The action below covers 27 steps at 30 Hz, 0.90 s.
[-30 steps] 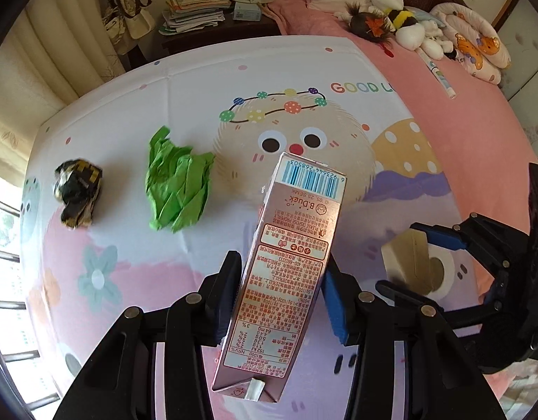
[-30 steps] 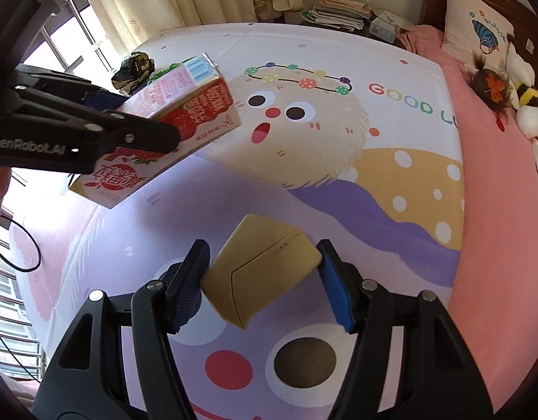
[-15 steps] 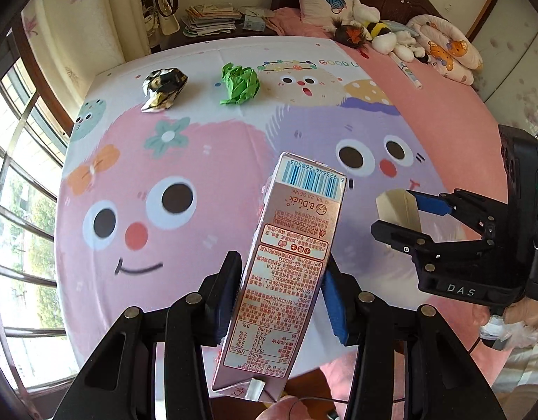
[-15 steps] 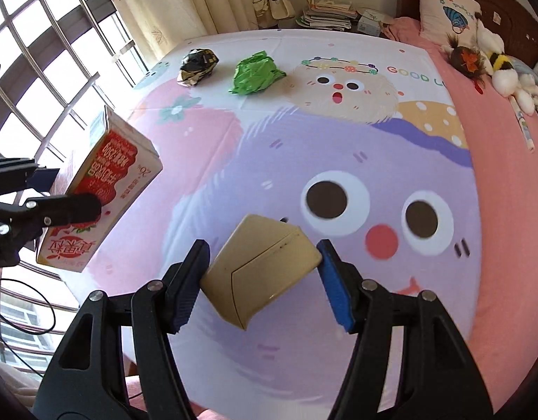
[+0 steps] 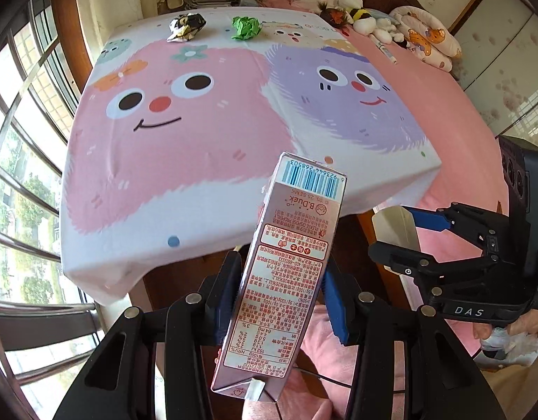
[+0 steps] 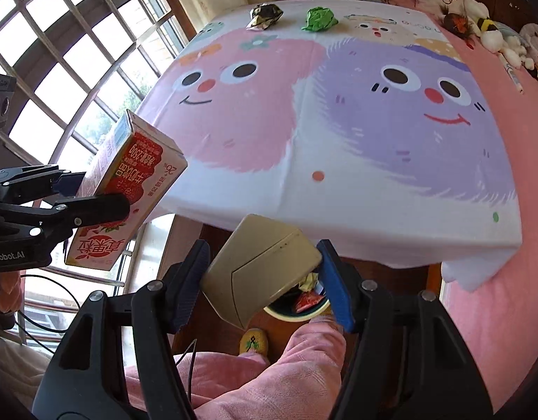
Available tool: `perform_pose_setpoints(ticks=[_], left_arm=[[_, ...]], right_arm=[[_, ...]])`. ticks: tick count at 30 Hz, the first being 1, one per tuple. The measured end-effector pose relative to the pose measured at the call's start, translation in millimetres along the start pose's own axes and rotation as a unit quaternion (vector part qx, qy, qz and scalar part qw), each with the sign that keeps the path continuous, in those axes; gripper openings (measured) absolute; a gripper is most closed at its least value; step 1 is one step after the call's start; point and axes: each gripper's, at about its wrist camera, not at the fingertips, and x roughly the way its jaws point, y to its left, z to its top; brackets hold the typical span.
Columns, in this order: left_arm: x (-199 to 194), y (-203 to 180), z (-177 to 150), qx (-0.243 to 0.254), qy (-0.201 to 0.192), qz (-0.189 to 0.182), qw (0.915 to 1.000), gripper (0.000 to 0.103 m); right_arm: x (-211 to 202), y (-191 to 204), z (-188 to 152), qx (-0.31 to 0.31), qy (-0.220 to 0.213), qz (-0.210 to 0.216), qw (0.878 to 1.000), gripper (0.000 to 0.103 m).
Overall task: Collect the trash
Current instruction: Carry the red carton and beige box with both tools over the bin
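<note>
The pink milk carton (image 5: 286,273) is sitting tight between the two pads of the left gripper (image 5: 281,301), up in the air past the near edge of the bed (image 5: 185,147). Its barcode end is pointing away from the camera. In the right wrist view the same carton (image 6: 129,189) is showing its red strawberry side, off to the left.

The tan box (image 6: 258,269) is being squeezed by the right gripper (image 6: 262,280), one corner pointing down. It is hanging over the floor, just off the bed's edge. Right under it a round bin (image 6: 297,309) is peeking out, with some wrappers inside.

Far back on the bed cover, a green paper ball (image 5: 246,28) and a dark shiny crumpled wrapper (image 5: 186,26) are lying near each other but apart.

Stuffed toys (image 5: 360,17) are piling up by the pillow. Pink trouser legs (image 6: 269,378) and a yellow slipper (image 6: 253,343) are showing below the right gripper.
</note>
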Motion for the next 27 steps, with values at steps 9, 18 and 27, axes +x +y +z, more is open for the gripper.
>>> perform_pose_setpoints(ticks=[9,18,27], left_arm=[[79,-8,-75,-0.03,0.06,-0.002,0.9978,0.045],[248,8,-113,-0.058,0.096,0.015,0.9936,0.045],[376,15,-120,-0.048,0.119,0.035,0.9911,0.055]], right_arm=[[60,-7,-81,0.033,0.07,0.002,0.997,0.06],[208,-74,-158,0.108,0.128,-0.021,0.986,0.06],[305,-119,-176,0.09,0.134,-0.042,0.986,0.06]])
